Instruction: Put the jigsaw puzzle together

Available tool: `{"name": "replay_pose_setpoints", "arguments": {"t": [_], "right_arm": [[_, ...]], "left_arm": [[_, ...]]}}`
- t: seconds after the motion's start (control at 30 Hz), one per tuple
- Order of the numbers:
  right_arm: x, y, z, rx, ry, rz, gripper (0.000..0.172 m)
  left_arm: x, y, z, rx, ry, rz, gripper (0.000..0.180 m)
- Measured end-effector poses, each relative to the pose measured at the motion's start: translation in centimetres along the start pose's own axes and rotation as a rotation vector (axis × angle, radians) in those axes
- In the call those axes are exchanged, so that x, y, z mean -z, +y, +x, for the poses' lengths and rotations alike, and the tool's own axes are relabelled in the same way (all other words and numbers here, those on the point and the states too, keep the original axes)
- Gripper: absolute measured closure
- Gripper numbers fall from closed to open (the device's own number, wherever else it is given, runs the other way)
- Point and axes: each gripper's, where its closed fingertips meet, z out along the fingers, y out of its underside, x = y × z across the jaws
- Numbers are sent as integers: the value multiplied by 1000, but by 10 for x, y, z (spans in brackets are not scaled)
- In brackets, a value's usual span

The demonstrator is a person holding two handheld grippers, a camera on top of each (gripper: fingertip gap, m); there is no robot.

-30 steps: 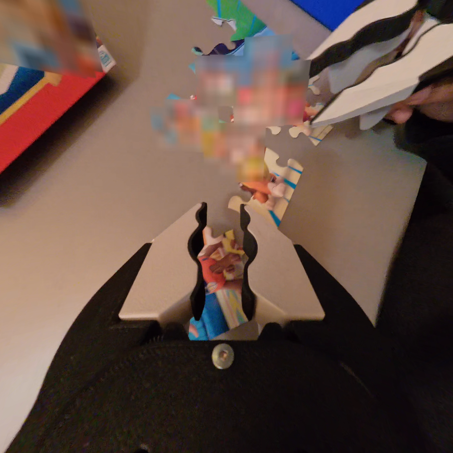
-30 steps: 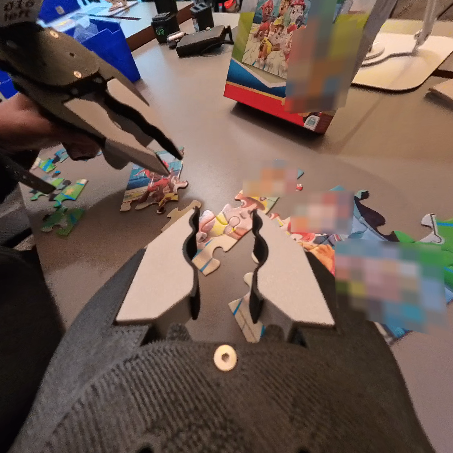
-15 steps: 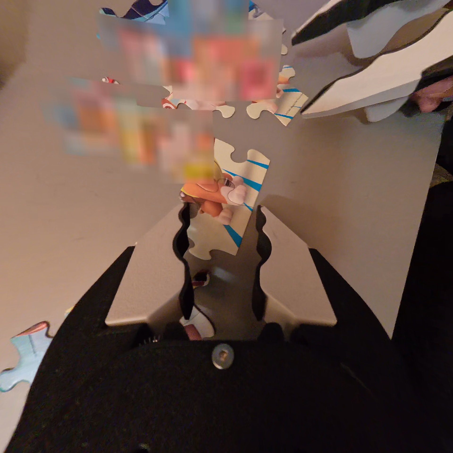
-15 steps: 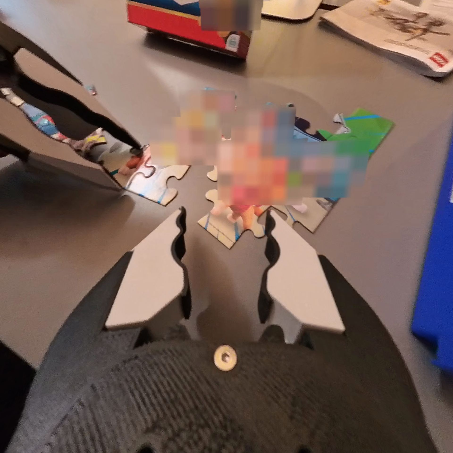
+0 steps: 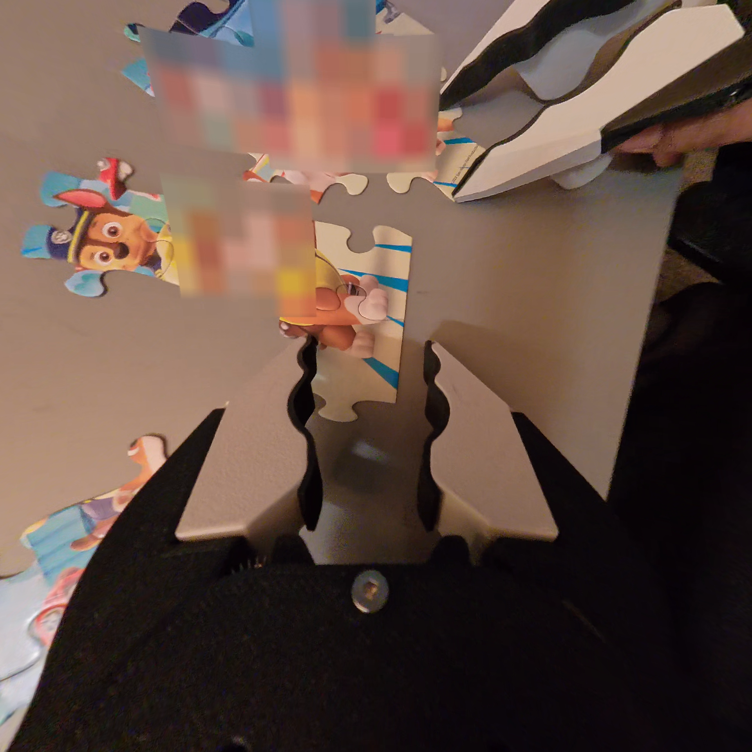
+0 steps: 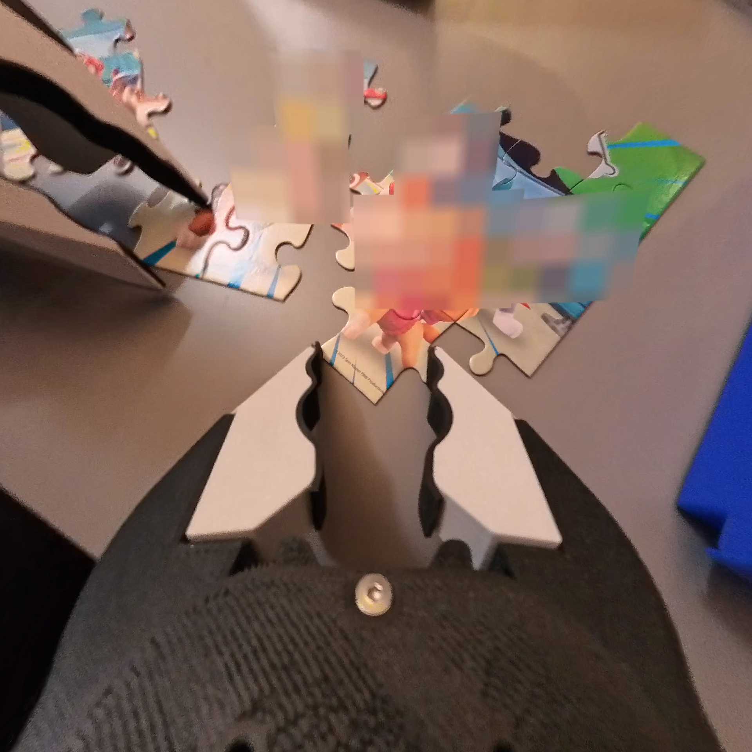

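My left gripper (image 5: pixel 368 346) is open, low over the grey table (image 5: pixel 529 285). A flat puzzle piece with orange paws and blue stripes (image 5: pixel 366 325) lies on the table between its fingertips; the pads do not press on it. This piece is joined to others (image 6: pixel 228 248) in the right wrist view, where the left gripper (image 6: pixel 179 228) shows at the left. My right gripper (image 6: pixel 374 352) is open, with the near corner of the assembled puzzle cluster (image 6: pixel 366 370) lying between its tips, untouched by the pads. It also shows in the left wrist view (image 5: pixel 460 150) at the top right.
A blue box (image 6: pixel 728 447) stands at the right. A green puzzle corner (image 6: pixel 643 162) lies at the cluster's far side. A piece with a pup in a blue cap (image 5: pixel 101 240) and loose pieces (image 5: pixel 61 561) lie to the left. The table edge (image 5: pixel 635 386) runs close on the right.
The left jaws opened wider and moved forward; the red and yellow piece seen between them a second ago is no longer there. The right gripper moved toward the cluster, its jaws widening and then narrowing slightly.
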Motion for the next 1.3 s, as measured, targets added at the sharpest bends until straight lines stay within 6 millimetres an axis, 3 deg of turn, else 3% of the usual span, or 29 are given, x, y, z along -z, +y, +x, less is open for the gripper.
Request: {"name": "replay_pose_setpoints", "arguments": {"t": [0.23,0.37,0.47,0.57,0.67,0.8,1.0,1.17,1.3], "right_arm": [[35,32,-12,147,-172,-17,124],[45,40,-14,171,-243,-6,127],[50,42,-16,140,-301,-15,126],[56,37,-20,96,-363,-20,124],[59,9,-25,87,-368,85,123],[42,-8,-17,107,-242,80,126],[33,-12,-2,55,-123,83,122],[29,-28,-17,37,-147,129,122],[15,-29,-32,242,-156,57,127]], "left_arm": [[7,9,28,8,151,-19,139],[12,16,50,8,257,-57,140],[15,21,55,-28,265,-84,139],[18,23,46,-21,236,-90,139],[18,19,21,27,144,-62,136],[14,9,-10,127,45,-27,135],[-1,-12,-11,151,131,22,135],[-8,-21,-11,105,162,15,134],[-7,-19,-7,83,175,14,134]]}}
